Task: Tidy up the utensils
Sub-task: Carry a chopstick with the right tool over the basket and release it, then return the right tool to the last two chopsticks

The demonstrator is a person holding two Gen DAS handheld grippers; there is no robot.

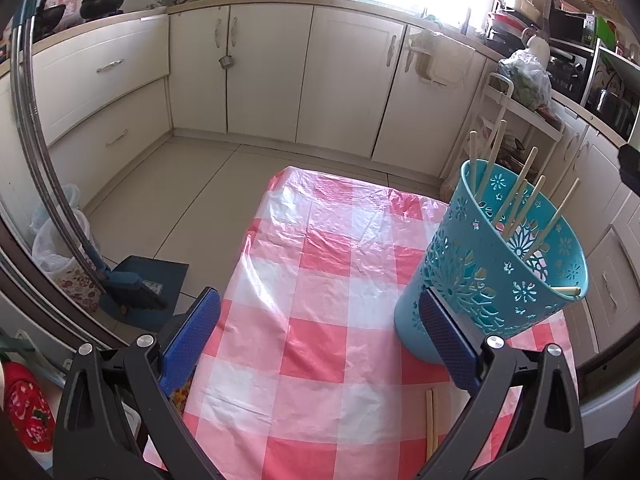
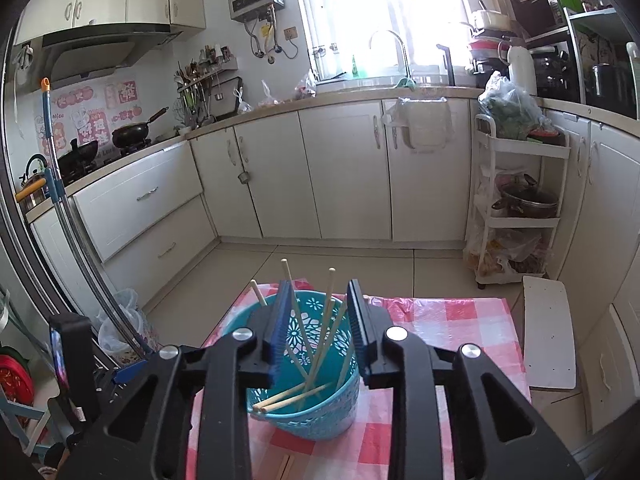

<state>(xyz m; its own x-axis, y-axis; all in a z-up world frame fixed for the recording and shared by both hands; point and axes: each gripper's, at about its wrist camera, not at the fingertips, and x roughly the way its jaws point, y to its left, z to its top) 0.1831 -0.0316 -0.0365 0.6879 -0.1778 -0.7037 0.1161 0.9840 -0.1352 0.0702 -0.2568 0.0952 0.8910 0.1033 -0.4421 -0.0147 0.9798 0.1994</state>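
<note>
A teal perforated basket [image 1: 496, 268] stands on the right side of the red-and-white checked table [image 1: 320, 280] and holds several wooden chopsticks [image 1: 520, 200]. Two more chopsticks [image 1: 431, 424] lie on the cloth near the front. My left gripper [image 1: 320, 328] is open and empty, low over the table, its right finger just in front of the basket. In the right wrist view my right gripper [image 2: 320, 320] is open and empty directly above the basket [image 2: 308, 412], with chopsticks [image 2: 316, 344] standing up between its fingers.
Cream kitchen cabinets [image 2: 304, 176] line the far walls. A white trolley [image 2: 520, 200] with pots stands at the right. A broom and dustpan [image 1: 136, 284] and bagged bins [image 1: 60, 248] sit on the floor left of the table.
</note>
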